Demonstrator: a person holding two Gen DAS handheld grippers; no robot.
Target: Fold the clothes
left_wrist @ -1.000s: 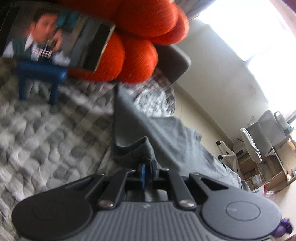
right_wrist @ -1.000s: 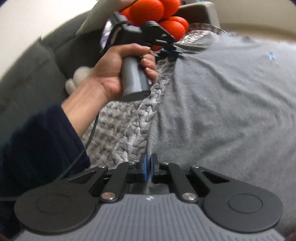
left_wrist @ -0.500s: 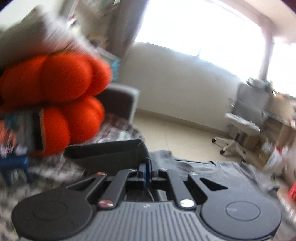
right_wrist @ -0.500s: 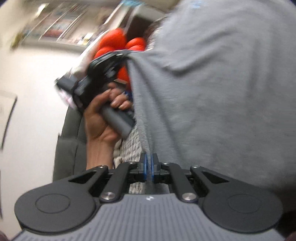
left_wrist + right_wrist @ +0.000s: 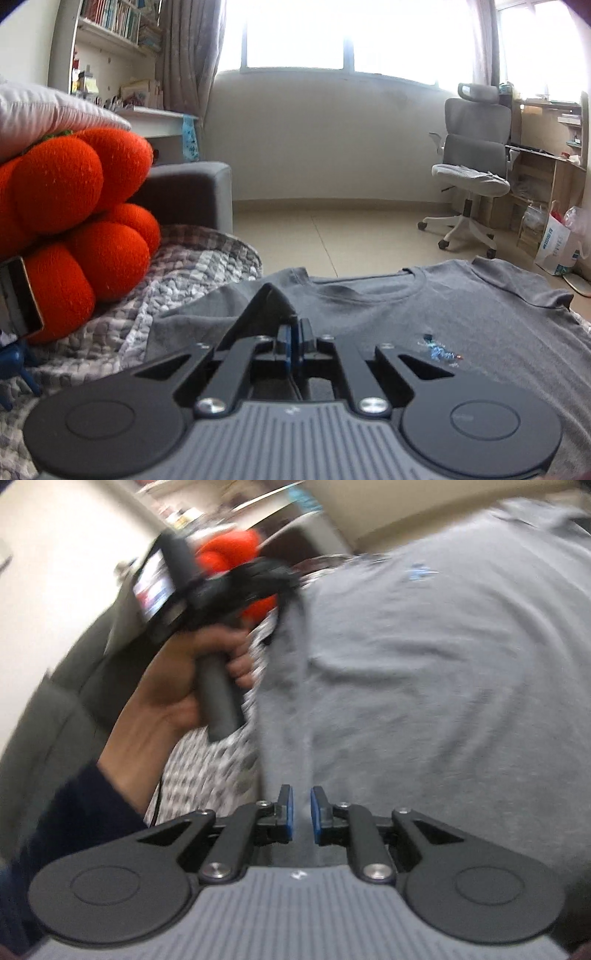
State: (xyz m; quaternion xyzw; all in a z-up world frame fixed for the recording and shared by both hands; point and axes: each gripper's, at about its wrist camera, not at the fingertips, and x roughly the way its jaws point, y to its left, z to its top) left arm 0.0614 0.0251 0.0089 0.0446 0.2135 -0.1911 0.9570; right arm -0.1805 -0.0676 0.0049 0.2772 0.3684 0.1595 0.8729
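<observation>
Pinching a peaked fold of the grey T-shirt point(image 5: 461, 317), the left gripper point(image 5: 294, 341) is clenching its blue pads on the sleeve-side cloth, which is rising in a tent just ahead of the fingertips. The shirt is lying chest-up on the quilted blanket point(image 5: 192, 280), collar beyond the fingers, small emblem to their right. The right gripper point(image 5: 301, 812) is standing released, pads parted, with the shirt's side edge lying in the gap and beyond it.

Risks, as judged: the right side is no longer being held, so the fold may be dragging unevenly or bunching at the hem; the thin pinch on the left may be slipping if tension rises; the orange plush cushion point(image 5: 74, 221) left of the fingers may be snagging the sleeve.

Against half a second ago, the right pads are now apart where they were shut, and the left gripper is carrying the sleeve lower, over the chest.
</observation>
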